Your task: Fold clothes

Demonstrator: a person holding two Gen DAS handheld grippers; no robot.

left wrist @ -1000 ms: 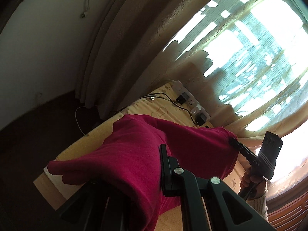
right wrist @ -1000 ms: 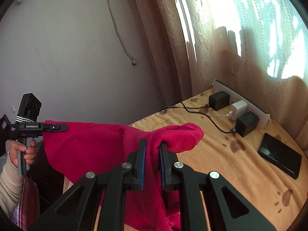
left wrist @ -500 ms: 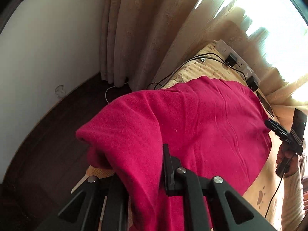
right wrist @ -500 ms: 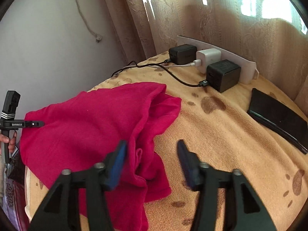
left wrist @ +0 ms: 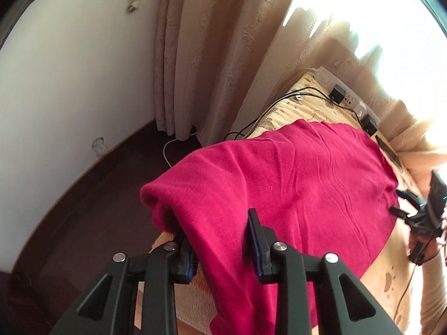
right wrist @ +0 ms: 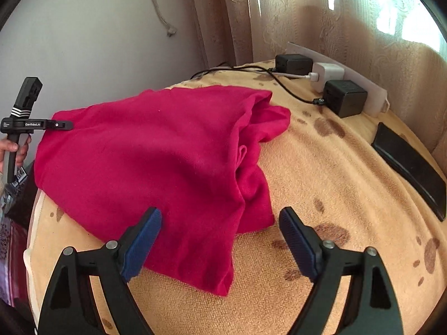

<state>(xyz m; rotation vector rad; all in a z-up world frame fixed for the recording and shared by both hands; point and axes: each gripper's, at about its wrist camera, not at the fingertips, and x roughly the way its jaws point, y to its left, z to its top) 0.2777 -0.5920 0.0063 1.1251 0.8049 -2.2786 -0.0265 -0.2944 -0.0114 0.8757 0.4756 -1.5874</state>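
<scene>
Garment: a crimson fleece garment (right wrist: pixel 156 150) lies spread on the tan paw-print blanket (right wrist: pixel 335 195), doubled over on itself; its near corner hangs towards the right gripper and its far edge stops short of the chargers.
Left gripper: the left gripper (left wrist: pixel 223 240) sits at the garment's left edge with a fold of the red cloth draped between its fingers; its jaws are opening; the left pad is mostly buried under the fabric, so I can't quite say whether it still touches the cloth; the right pad looks clear of it.
Right gripper: the right gripper (right wrist: pixel 220 231) hovers just over the near edge with its jaws spread wide; the blue pads (right wrist: pixel 142 240) stand apart from the cloth on either side, holding nothing.
Hand: a hand (right wrist: pixel 15 150) grips the left tool's handle at the blanket's far left.
Back of bed: a white power strip (right wrist: pixel 363 89) with black and white chargers lies along the curtain (right wrist: pixel 307 14); a flat black case (right wrist: pixel 408 164) rests to the right, well apart from the garment.
</scene>
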